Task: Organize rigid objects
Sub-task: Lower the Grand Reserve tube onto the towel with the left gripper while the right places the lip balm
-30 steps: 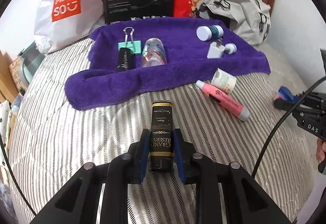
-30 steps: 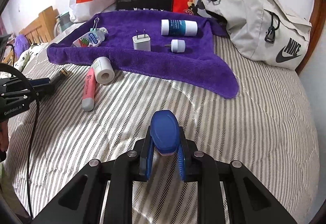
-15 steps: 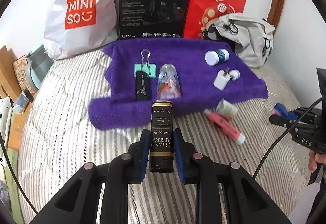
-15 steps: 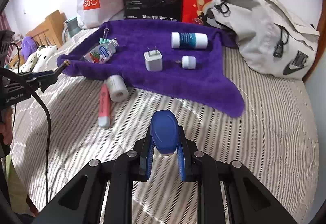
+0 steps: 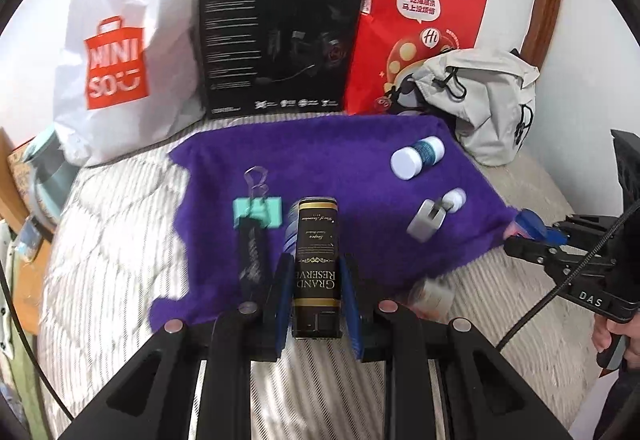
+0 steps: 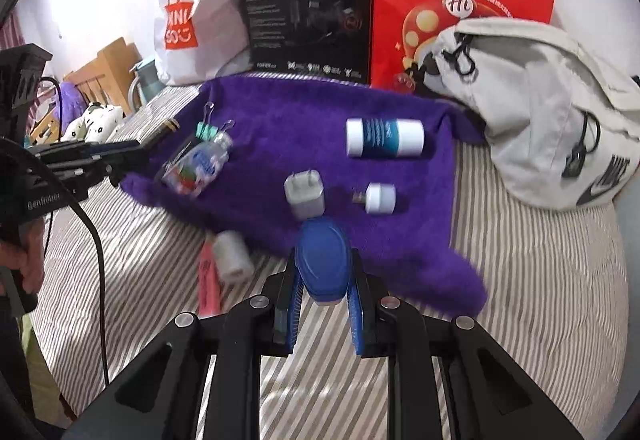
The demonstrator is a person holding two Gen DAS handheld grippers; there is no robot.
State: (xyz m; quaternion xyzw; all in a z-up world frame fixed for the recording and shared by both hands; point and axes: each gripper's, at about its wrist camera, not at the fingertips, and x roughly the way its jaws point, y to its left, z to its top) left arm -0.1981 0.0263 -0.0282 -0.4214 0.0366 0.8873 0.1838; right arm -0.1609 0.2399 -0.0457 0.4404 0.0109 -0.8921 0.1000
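Gripping black box (image 5: 317, 264), left tool (image 5: 316, 276) level.

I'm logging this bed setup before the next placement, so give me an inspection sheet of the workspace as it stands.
Surface: striped quilt with a purple fleece towel spread on it.
Job's things: on the towel lie a blue-and-white cylinder bottle, white wall plug, small white adapter, clear printed bottle and teal binder clip; off it lie a pink marker and white tape roll.
Clutter: grey drawstring bag.
Grippers: left gripper shut on a black-and-gold tube; right gripper shut on a blue oval case.
Cables: black cable.
Surroundings: white shopping bag, black box, red paper bag.
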